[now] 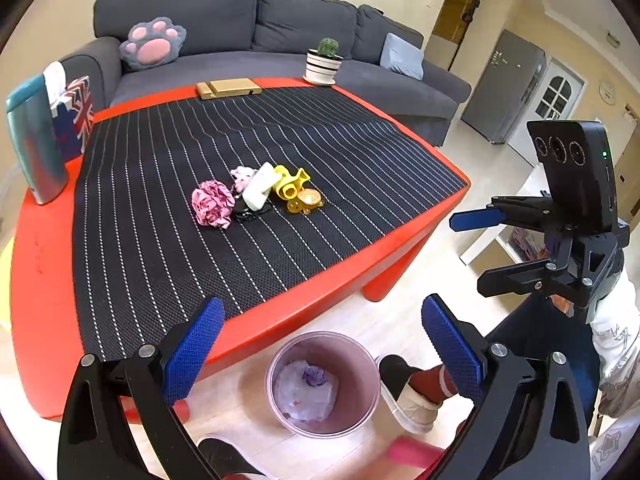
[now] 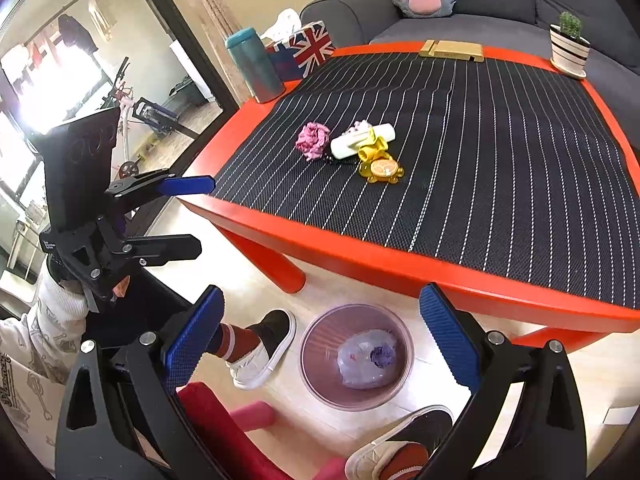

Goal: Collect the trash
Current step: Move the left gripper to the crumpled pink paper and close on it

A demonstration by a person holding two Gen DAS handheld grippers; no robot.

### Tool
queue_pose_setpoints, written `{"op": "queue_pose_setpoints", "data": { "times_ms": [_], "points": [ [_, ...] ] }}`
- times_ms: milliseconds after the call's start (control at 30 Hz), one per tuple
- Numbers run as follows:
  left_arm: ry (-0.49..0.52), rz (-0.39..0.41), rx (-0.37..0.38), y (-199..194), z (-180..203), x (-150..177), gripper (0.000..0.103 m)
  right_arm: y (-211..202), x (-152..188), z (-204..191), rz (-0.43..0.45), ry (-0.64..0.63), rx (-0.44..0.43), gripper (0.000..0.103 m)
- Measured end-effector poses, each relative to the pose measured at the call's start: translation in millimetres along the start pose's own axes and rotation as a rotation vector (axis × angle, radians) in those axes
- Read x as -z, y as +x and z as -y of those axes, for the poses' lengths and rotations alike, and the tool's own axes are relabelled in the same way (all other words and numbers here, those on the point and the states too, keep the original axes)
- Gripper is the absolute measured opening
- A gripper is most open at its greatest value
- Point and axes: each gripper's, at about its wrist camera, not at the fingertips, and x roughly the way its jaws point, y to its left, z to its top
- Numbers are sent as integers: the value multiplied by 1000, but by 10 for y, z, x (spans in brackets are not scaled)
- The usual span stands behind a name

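Note:
A small heap of trash lies mid-table on the striped mat: a crumpled pink paper [image 1: 212,204] [image 2: 313,140], a white tube [image 1: 260,188] [image 2: 360,140], a yellow plastic piece [image 1: 292,184] [image 2: 372,150] and an orange-yellow wrapper [image 1: 308,198] [image 2: 382,170]. On the floor by the table's near edge stands a pink bin [image 1: 360,360] [image 2: 320,332] holding a crumpled plastic bag [image 1: 308,392] [image 2: 366,358]. My left gripper [image 1: 323,305] [image 2: 206,216] and right gripper [image 1: 466,252] [image 2: 322,292] both hover above the bin, open and empty.
The red table [image 1: 40,280] [image 2: 400,264] also bears a teal tumbler [image 1: 32,140] [image 2: 256,68], a flag tissue box [image 1: 74,116] [image 2: 304,50], a wooden stand [image 1: 228,88] [image 2: 452,50] and a potted cactus [image 1: 324,64] [image 2: 568,48]. A person's slippered feet [image 1: 412,392] [image 2: 260,344] flank the bin.

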Motion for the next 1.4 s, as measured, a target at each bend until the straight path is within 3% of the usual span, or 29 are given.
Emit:
{"op": "queue_pose_setpoints", "data": {
  "times_ms": [833, 1400],
  "points": [
    [-39, -3, -84, 41, -373, -485, 95, 3, -737, 72, 80, -54, 71, 97],
    [-1, -105, -142, 395, -668, -849, 95, 227, -1288, 285, 45, -71, 130, 97]
  ]
}}
